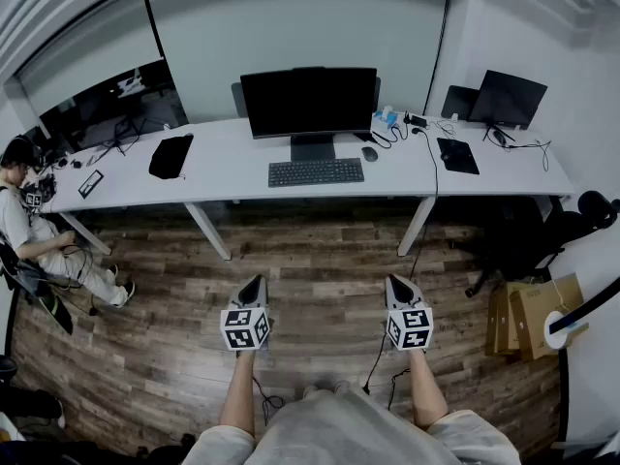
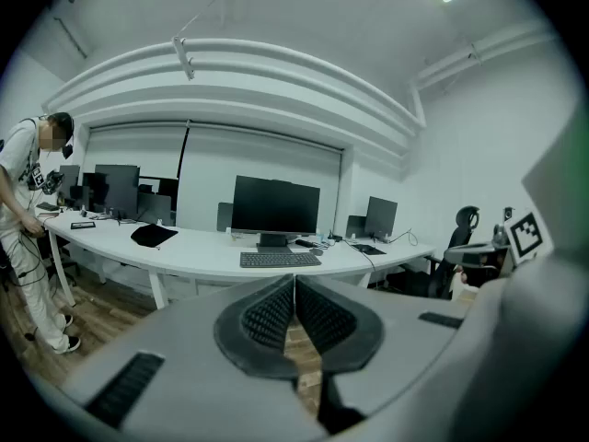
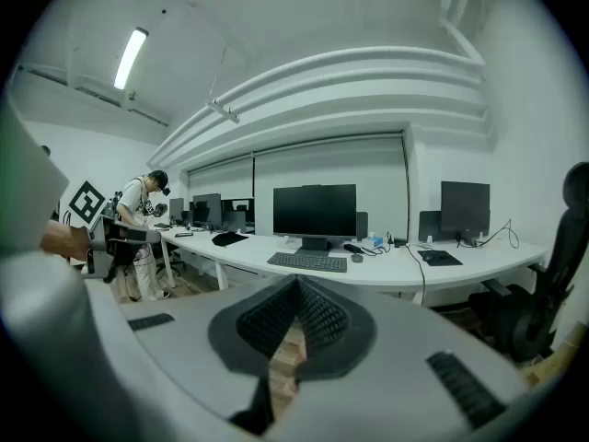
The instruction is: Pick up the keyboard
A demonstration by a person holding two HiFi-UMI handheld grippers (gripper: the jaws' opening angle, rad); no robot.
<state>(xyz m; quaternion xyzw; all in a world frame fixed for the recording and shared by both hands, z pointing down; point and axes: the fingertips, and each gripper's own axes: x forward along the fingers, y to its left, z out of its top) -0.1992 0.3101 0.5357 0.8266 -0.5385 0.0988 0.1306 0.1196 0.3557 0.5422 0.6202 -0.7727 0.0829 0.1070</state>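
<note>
Resting flat, slim keyboard [image 1: 315, 172] on smooth desk [image 1: 228, 168].

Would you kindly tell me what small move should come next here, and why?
Probably step toward the desk, bringing the left gripper and right gripper nearer: both hang shut and empty over the wooden floor, while the keyboard lies far ahead, before the monitor.

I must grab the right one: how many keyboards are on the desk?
1: the keyboard lies before the middle monitor. The desk's crowded left end may hide more.
</note>
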